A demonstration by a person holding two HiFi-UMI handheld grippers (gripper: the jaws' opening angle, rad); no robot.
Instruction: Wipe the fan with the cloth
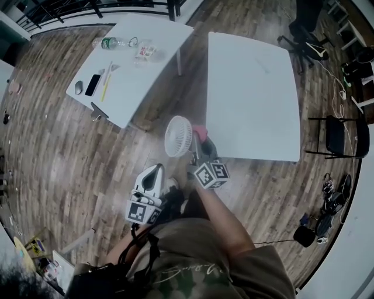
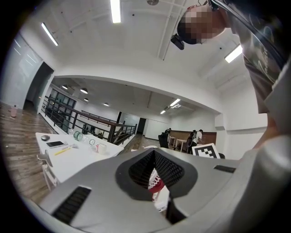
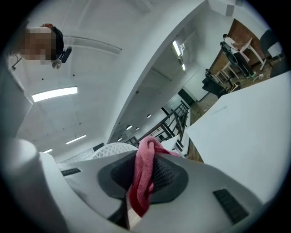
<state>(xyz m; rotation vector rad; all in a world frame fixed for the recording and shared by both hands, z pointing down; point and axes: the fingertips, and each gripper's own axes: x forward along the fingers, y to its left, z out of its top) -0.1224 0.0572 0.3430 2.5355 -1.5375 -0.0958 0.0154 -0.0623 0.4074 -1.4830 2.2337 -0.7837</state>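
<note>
The jaws of our right gripper [image 3: 150, 154] are pinched on the pink cloth [image 3: 142, 179], which bunches over the tips and hangs down between the pads. The jaws of our left gripper [image 2: 153, 154] are together and point toward the fan [image 1: 178, 136]. The white fan sits just beyond both grippers, with the cloth at its right rim in the head view; we cannot tell whether they touch. Just past it lies the near corner of a white table [image 1: 251, 93]. Farther left, a second table [image 1: 149, 58] carries a bottle [image 1: 114, 42], a phone [image 1: 93, 84] and a mouse [image 1: 79, 87]. A black chair [image 1: 342, 137] stands far right, and a dark railing [image 1: 87, 9] runs beyond.
</note>
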